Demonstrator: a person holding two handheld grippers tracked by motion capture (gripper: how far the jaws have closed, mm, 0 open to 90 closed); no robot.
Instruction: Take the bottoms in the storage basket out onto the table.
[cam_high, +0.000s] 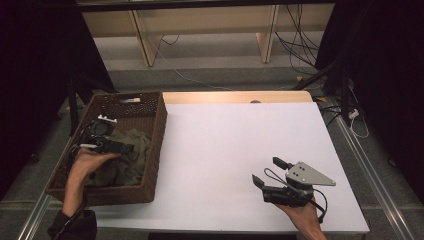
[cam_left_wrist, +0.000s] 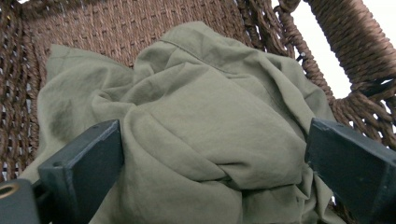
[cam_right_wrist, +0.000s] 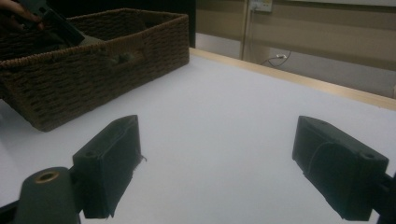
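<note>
Left gripper (cam_left_wrist: 212, 154): jaws spread wide, straddling a crumpled olive-green cloth (cam_left_wrist: 205, 126) that bulges between them; whether the pads touch the fabric cannot be told. The cloth lies inside the brown wicker basket (cam_left_wrist: 327, 56), whose woven walls rise close behind and beside the jaws, leaving little side room. High view places this gripper (cam_high: 112, 146) over the basket (cam_high: 155, 125), at the white table's left edge (cam_high: 225, 150).

Right gripper (cam_right_wrist: 217, 172): jaws spread, holding nothing, low over bare table surface. Open tabletop lies ahead of it; the basket (cam_right_wrist: 93, 70) sits well off, ahead to its left. High view shows it (cam_high: 272, 172) near the table's near edge.
</note>
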